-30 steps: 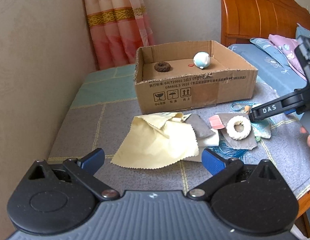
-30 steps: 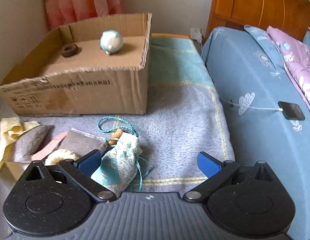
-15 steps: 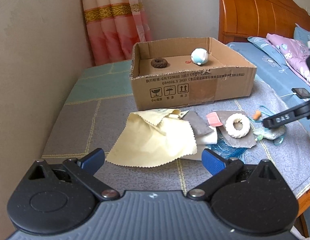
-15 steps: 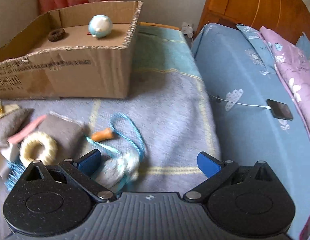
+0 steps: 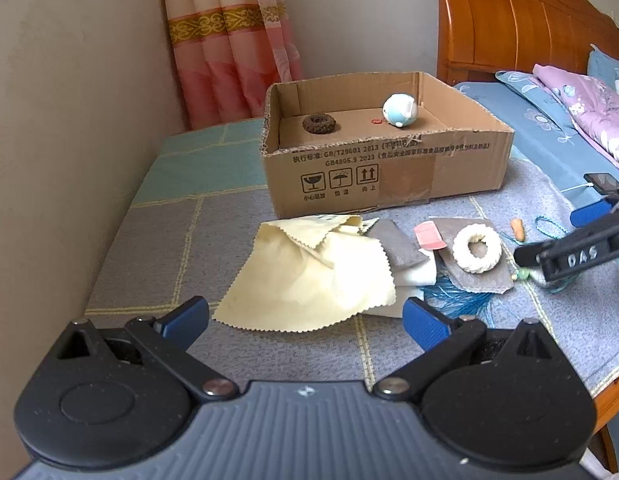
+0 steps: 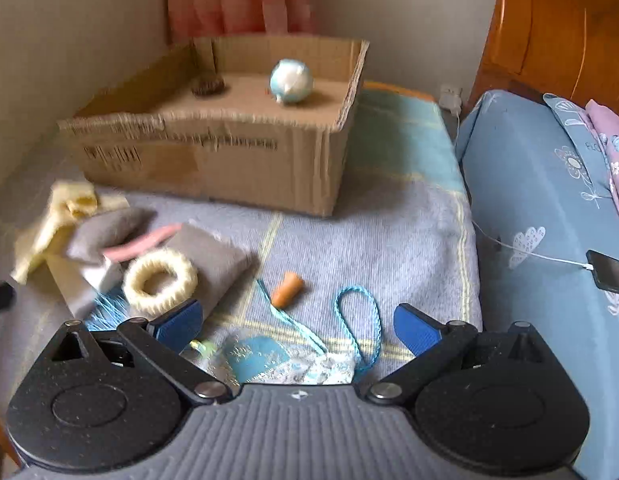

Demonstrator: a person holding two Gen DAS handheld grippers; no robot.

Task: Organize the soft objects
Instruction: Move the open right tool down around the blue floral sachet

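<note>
An open cardboard box (image 5: pixel 389 168) stands on the blanket with a brown ring (image 5: pixel 319 123) and a blue-white plush ball (image 5: pixel 399 110) inside. In front lie a yellow cloth (image 5: pixel 313 276), a grey cloth (image 5: pixel 395 242), a pink strip (image 5: pixel 428 235) and a cream ring (image 5: pixel 476 248) on a grey pad. My left gripper (image 5: pixel 305 316) is open over the yellow cloth's near edge, holding nothing. My right gripper (image 6: pixel 297 316) is open too. A blue brocade pouch (image 6: pixel 277 360) lies flat under it, between the fingers, with its cord loop (image 6: pixel 357 320) spread out.
A small orange piece (image 6: pixel 287 288) lies ahead of the right gripper, and a blue tassel (image 5: pixel 455 296) sticks out from under the grey pad. A phone on a cable (image 6: pixel 607 272) rests on the blue bedding to the right. A wall runs along the left and a wooden headboard (image 5: pixel 509 28) stands behind.
The pouch stood beside the right gripper's left finger; it now lies flat close under that gripper. The right gripper has drawn back and turned toward the box. The left gripper barely moved.
</note>
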